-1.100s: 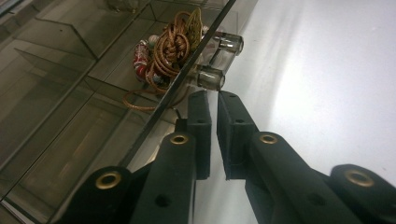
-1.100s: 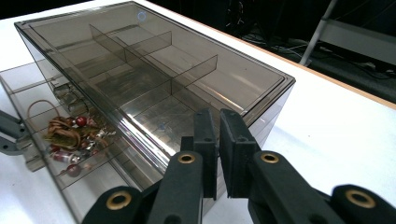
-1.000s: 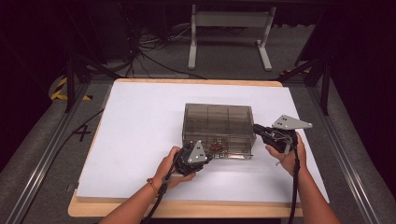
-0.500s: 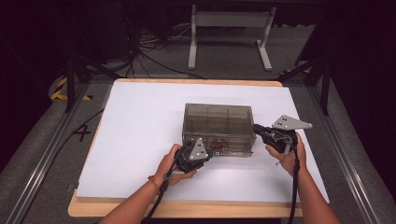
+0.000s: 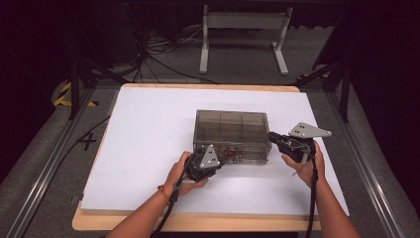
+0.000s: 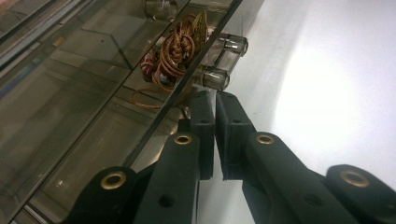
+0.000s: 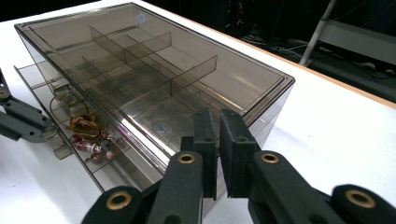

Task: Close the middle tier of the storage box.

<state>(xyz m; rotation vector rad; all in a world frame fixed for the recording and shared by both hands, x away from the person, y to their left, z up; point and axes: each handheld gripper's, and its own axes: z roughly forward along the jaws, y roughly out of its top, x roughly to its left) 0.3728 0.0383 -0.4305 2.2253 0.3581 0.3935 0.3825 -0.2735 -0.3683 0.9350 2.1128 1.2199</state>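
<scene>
Smoky transl. box — red-gold jewellery — white table.

Black fingers, brass screws

White tabletop with a wooden edge, brightly lit against a dark room. Grey carpeted floor surrounds it, with yellow-black hazard tape at left. Beyond the far edge stand a pale metal frame stand and loose black cables.
</scene>
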